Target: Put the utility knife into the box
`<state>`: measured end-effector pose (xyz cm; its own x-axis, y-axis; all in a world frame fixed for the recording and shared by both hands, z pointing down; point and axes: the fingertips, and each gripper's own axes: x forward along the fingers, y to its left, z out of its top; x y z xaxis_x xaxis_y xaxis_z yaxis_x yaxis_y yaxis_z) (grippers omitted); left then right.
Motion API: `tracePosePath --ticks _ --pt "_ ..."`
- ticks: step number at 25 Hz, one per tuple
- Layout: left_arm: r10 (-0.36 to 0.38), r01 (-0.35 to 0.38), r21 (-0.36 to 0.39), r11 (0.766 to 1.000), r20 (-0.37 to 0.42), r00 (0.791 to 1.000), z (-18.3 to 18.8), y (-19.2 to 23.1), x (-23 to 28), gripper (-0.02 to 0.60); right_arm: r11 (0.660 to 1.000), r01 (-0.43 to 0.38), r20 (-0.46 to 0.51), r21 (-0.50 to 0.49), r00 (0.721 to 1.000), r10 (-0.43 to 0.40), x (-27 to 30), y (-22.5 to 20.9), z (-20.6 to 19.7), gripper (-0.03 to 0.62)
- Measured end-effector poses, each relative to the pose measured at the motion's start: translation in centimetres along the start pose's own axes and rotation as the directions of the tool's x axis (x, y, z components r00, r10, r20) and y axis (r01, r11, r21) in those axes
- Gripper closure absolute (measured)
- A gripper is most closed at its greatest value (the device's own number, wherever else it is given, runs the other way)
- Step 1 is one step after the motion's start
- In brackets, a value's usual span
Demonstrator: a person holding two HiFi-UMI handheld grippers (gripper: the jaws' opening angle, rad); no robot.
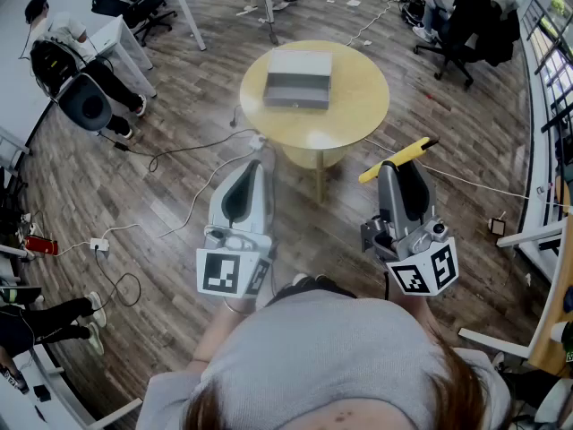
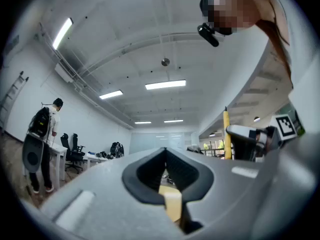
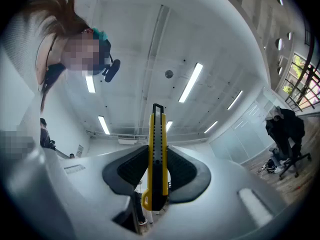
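Our right gripper (image 1: 391, 170) clamps the utility knife (image 1: 407, 155) mid-body, ready to carry to the far box (image 1: 298, 79) — left gripper (image 1: 258, 165) closed, empty.

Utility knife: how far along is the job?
Done: the utility knife is picked up, clamped between the jaws of the right gripper.
In hand: it is held in the air in front of the person, short of the round table. The left gripper is shut and empty.
Left: carry the knife to the grey box on the table and release it inside.
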<state>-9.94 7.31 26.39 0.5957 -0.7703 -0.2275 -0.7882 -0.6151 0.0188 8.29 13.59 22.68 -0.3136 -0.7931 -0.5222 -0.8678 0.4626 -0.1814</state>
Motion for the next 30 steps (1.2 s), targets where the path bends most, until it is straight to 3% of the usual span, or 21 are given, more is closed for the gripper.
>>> tracePosePath --ticks 17,30 --pt "0.008 -0.008 -0.002 1.0 0.008 1.0 0.5 -0.1 -1.0 0.588 0.998 -0.025 -0.008 -0.05 1.0 0.025 -0.3 1.9 0.6 0.475" --pt "0.037 -0.037 -0.003 0.999 0.02 0.999 -0.2 -2.7 -0.5 0.588 0.997 -0.071 0.02 -0.02 0.997 0.072 -2.2 -0.5 2.1 0.477"
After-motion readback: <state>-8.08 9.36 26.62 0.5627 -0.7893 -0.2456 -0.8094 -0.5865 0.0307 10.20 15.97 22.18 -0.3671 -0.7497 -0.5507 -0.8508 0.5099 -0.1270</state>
